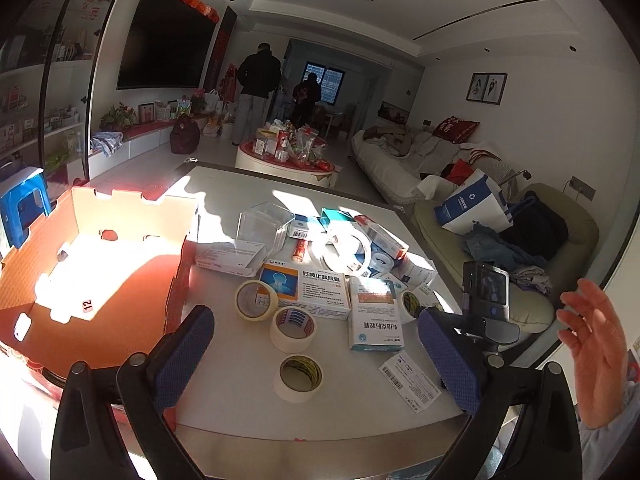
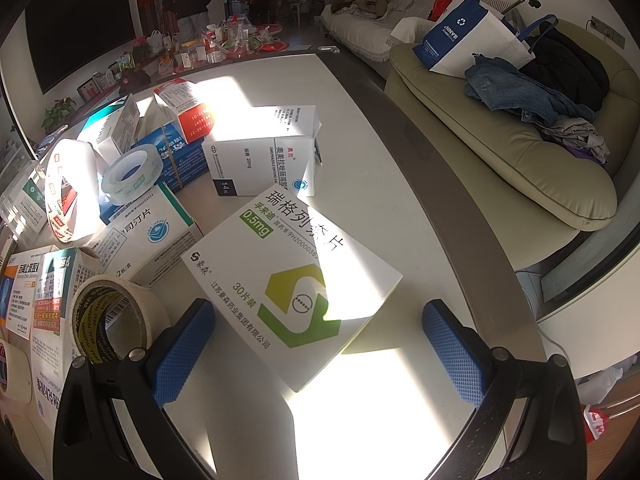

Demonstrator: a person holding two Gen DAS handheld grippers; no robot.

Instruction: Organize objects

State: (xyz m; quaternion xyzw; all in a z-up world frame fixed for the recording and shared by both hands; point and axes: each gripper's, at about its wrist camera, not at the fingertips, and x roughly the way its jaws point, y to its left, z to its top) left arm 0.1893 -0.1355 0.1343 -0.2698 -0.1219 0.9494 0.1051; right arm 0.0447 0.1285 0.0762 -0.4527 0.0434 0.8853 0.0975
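On the white table (image 1: 224, 200) lie several medicine boxes and tape rolls. My left gripper (image 1: 316, 360) is open above the near edge, and a cream tape roll with yellow-black print (image 1: 298, 378) lies between its fingers. Beyond it are another cream roll (image 1: 293, 326), a blue-and-white box (image 1: 308, 288) and a white box (image 1: 374, 314). My right gripper (image 2: 318, 352) is open and low over the table. The near corner of a white box with a green logo (image 2: 296, 280) reaches between its fingers. A tape roll (image 2: 108, 320) stands beside its left finger.
An open cardboard box with an orange inside (image 1: 100, 280) stands at the table's left. A clear plastic box (image 1: 266, 224) is further back. A black camera unit (image 1: 486, 292) and a person's open hand (image 1: 596, 352) are at the right edge. A sofa (image 2: 500, 140) with clothes flanks the table.
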